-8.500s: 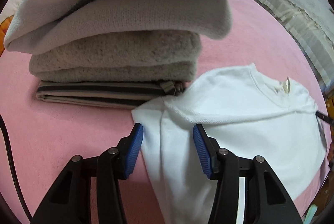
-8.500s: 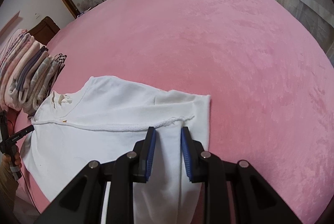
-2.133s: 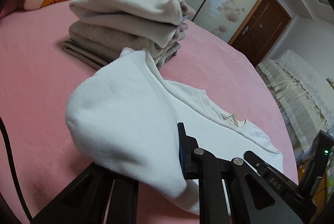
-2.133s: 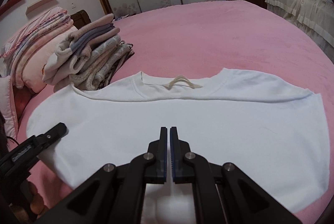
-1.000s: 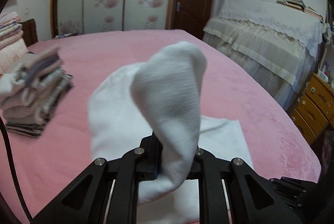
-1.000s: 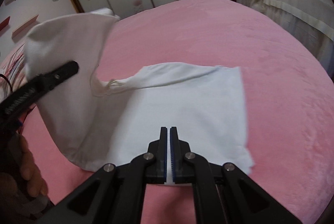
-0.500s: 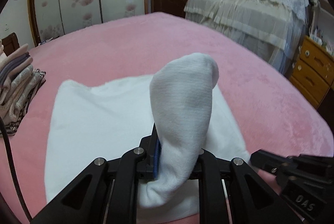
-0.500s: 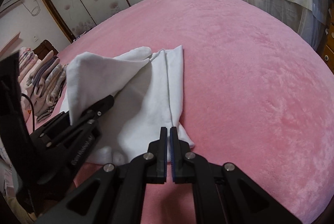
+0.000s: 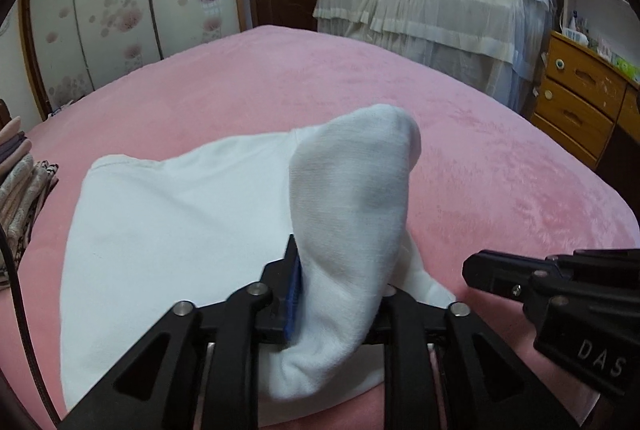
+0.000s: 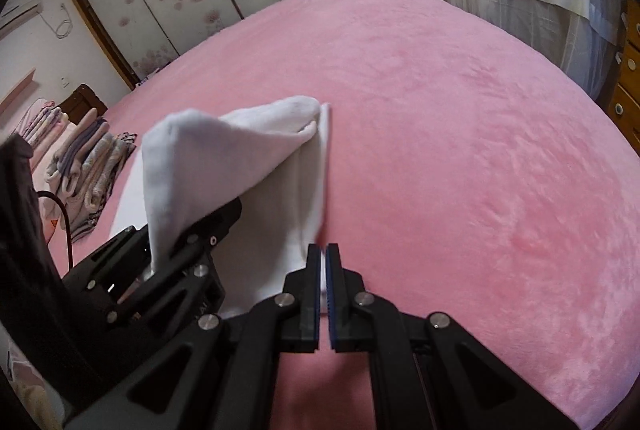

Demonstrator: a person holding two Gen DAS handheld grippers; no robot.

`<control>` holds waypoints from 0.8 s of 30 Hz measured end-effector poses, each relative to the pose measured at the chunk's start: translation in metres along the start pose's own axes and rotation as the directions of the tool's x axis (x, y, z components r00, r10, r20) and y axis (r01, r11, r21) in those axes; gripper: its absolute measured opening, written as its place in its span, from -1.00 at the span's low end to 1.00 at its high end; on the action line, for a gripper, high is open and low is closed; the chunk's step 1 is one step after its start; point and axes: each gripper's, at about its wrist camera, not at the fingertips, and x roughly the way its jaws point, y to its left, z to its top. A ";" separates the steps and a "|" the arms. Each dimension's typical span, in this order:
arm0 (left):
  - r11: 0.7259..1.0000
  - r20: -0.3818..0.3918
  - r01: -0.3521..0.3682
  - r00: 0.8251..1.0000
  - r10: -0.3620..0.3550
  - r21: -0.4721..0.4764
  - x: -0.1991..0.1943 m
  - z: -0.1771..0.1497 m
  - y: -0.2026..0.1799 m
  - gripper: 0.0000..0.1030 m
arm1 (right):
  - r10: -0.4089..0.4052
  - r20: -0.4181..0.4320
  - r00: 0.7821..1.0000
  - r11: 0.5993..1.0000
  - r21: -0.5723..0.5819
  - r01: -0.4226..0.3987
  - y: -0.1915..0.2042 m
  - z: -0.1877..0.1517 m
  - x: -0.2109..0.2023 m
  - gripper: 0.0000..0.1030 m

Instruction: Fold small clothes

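Observation:
A white shirt (image 9: 172, 213) lies folded over on the pink bed (image 9: 500, 165). My left gripper (image 9: 340, 290) is shut on a bunched flap of the shirt, which stands up over the jaws and hides the right finger. In the right wrist view the shirt (image 10: 296, 189) lies left of centre, with the left gripper (image 10: 176, 246) holding the raised flap. My right gripper (image 10: 323, 270) is shut on the shirt's near right edge, low over the bed. The right gripper also shows in the left wrist view (image 9: 552, 290).
A stack of folded clothes (image 10: 84, 165) sits at the left of the bed, and also shows in the left wrist view (image 9: 20, 185). A cloth-draped piece of furniture (image 9: 440, 1) and a wooden drawer unit (image 9: 584, 97) stand beyond the bed on the right.
The left gripper has carried the shirt's left side across to the right, folding it over. The right gripper keeps its grip on the shirt's edge and has swung toward the bed's open side.

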 end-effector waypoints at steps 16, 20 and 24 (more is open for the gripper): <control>1.000 0.055 0.021 0.998 -0.020 -0.020 -0.114 -0.028 0.047 0.45 | 0.011 0.024 1.000 0.999 -0.032 -0.010 0.002 0.010 -0.035 -0.42; 0.989 0.013 -0.055 0.998 0.058 -0.135 -0.125 -0.040 0.101 0.46 | 0.042 0.048 0.998 0.995 -0.093 -0.037 0.017 0.018 -0.053 -0.42; 0.958 -0.073 -0.091 0.995 0.074 -0.271 -0.112 -0.048 0.149 0.46 | 0.082 0.041 0.996 0.981 -0.181 -0.073 0.039 0.028 -0.055 -0.35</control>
